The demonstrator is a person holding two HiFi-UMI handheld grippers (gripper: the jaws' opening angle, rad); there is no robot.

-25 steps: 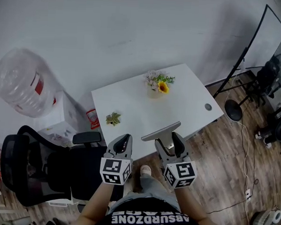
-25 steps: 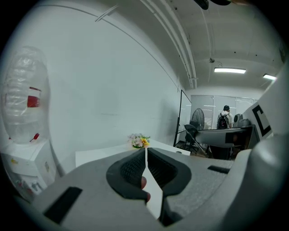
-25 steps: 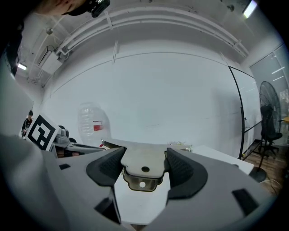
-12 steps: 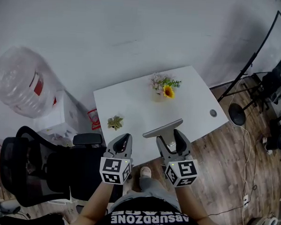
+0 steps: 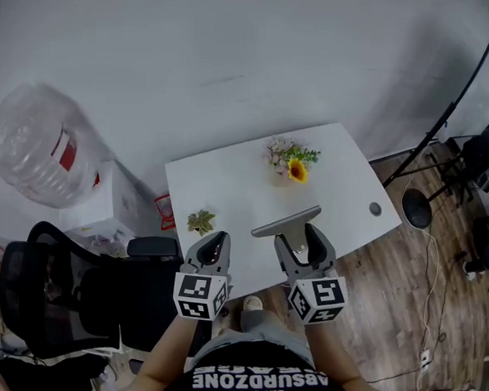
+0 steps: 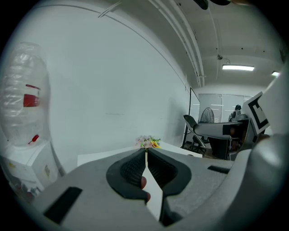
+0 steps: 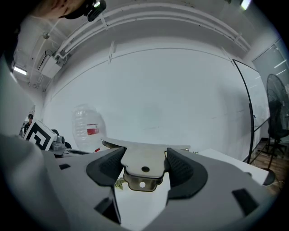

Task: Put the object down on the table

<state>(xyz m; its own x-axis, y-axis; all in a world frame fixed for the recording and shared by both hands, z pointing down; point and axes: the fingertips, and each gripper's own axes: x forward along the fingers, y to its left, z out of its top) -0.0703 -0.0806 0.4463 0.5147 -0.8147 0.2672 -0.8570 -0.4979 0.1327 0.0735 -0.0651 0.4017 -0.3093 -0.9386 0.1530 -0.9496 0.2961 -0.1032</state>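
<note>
My right gripper is shut on a flat grey metal plate with a wide straight top edge, held in the air over the near edge of the white table. In the right gripper view the plate sits clamped between the black pads, with two small holes in its narrow lower tab. My left gripper hangs beside it at the table's near edge, shut with nothing in it. Its pads meet in the left gripper view.
A small vase of flowers stands at the table's far side and a small leafy sprig near its left front. A round cable hole is at the right. A black office chair and a water bottle are to the left.
Both grippers keep the same pose and the plate stays clamped. The head view has shifted, so the table and flowers sit slightly further right and lower.
</note>
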